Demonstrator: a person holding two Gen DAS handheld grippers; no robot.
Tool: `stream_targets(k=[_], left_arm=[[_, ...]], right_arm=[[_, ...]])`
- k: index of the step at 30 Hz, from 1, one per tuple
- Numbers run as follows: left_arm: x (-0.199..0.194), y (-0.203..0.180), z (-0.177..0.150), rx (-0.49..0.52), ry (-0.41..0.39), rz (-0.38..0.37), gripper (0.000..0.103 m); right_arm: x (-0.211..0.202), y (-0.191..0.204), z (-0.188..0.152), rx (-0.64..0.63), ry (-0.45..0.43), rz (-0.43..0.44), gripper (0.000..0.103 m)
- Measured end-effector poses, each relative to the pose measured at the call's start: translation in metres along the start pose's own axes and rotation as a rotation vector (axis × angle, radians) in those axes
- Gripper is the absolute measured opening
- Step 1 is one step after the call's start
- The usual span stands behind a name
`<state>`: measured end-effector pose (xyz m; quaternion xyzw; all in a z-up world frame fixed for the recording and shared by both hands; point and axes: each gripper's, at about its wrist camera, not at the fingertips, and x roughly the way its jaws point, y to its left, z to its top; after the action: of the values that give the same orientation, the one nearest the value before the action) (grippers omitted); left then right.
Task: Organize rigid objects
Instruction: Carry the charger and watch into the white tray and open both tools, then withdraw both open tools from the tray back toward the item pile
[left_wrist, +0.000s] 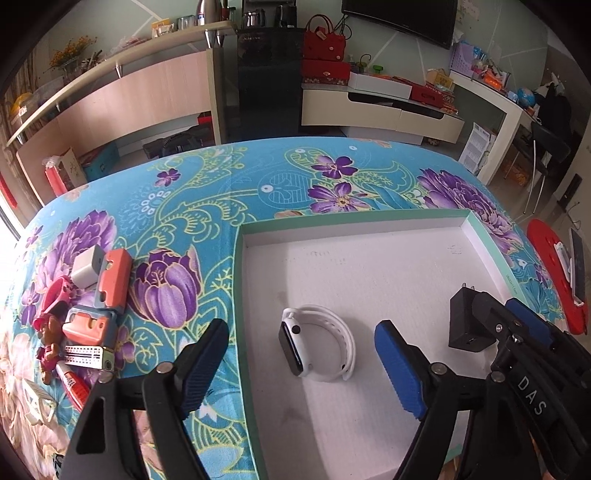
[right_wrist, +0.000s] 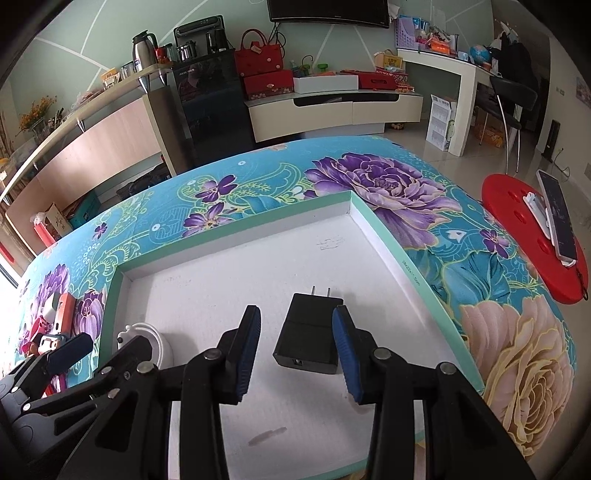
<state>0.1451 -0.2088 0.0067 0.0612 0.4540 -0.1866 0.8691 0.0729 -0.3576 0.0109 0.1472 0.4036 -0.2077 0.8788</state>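
left gripper (left_wrist: 303, 365): fingers released, straddling white smartwatch (left_wrist: 317, 343) resting in tray (left_wrist: 424, 216) | right gripper (right_wrist: 295, 347): fingers around black charger (right_wrist: 308, 336), contact unclear | risk: left fingers snag the watch strap on withdrawal; charger tips, held off-centre | pile (left_wrist: 96, 295) remains left on bench.

Floral tablecloth (right_wrist: 388, 184), red stool (right_wrist: 517, 221), propped phone (right_wrist: 557, 218), wall television (right_wrist: 328, 11)

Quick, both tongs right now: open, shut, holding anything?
Left tongs: open, empty; the white watch lies free between them in the tray.
Right tongs: around the black charger; grip cannot be told.
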Motion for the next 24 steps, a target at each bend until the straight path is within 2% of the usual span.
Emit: stream_targets(k=[2,5,11,13,14,20,24], left_arm=[[-0.004,0.006,0.001,-0.015,-0.016,0.023,0.1],[-0.009,0.015,0.002,-0.043,-0.032,0.061,0.103],[-0.016,0.036,0.0,-0.097,-0.037,0.093,0.103],[-0.017,0.044,-0.002,-0.12,-0.033,0.112,0.103],[-0.016,0.049,-0.003,-0.131,-0.029,0.122,0.103],[-0.013,0.074,-0.011,-0.203,0.0,0.141,0.103],[-0.013,0.084,-0.016,-0.219,0.004,0.149,0.103]], right_arm=[[-0.001,0.001,0.001,0.0,-0.003,0.01,0.043],[-0.002,0.004,0.0,-0.018,-0.001,0.016,0.052],[-0.002,0.007,0.0,-0.035,-0.001,0.01,0.061],[-0.003,0.007,0.0,-0.032,-0.007,0.012,0.071],[-0.004,0.007,0.0,-0.035,-0.01,0.015,0.079],[-0.002,0.013,0.0,-0.056,-0.004,0.027,0.081],[-0.001,0.014,-0.001,-0.059,-0.001,0.035,0.093]])
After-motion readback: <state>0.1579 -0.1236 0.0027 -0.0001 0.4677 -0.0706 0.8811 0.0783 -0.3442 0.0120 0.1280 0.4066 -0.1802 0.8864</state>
